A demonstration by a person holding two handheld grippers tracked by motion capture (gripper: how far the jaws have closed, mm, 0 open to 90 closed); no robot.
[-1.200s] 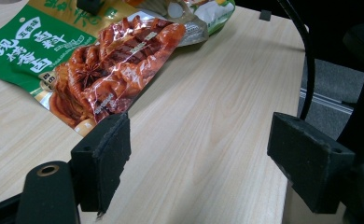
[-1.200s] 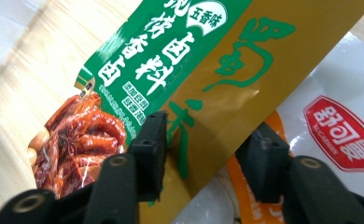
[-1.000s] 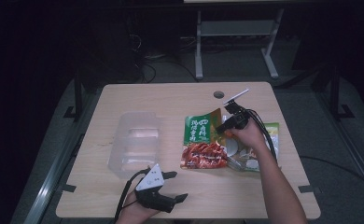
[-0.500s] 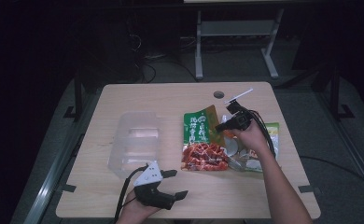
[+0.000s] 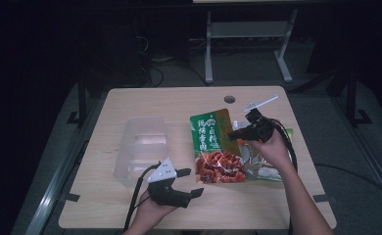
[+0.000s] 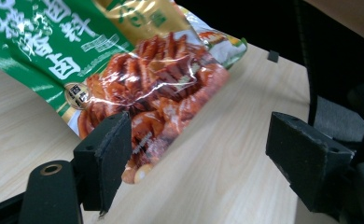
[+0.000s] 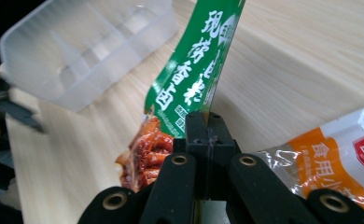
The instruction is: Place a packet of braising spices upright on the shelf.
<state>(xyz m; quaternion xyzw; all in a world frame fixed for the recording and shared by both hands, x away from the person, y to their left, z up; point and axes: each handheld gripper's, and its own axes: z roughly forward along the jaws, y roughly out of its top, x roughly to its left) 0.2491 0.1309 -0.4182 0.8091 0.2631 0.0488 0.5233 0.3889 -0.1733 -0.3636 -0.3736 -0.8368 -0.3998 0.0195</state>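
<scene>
Nearest to us, at about six o'clock on the counter [image 5: 130,100], our left gripper [image 5: 186,182] hovers with its fingers [image 6: 103,161] released and spread wide; in the left gripper view one finger sits just beside the red lower corner of the green snack pouch [image 5: 213,147], with bare wood between the two fingers. Farther in, toward the centre, that pouch lies with its red printed end toward us and its green and gold end away, at roughly twelve o'clock from the left gripper. At its three o'clock edge our right gripper [image 5: 242,131] has its fingers clenched on the pouch's side edge, and in the right gripper view the pouch rises tilted from that pinch. Just beside the right hand, a white and orange packet [image 7: 343,163] lies partly under the pouch and the hand. At nine o'clock from the pouch, apart from it, stands a clear plastic box [image 5: 142,147].
</scene>
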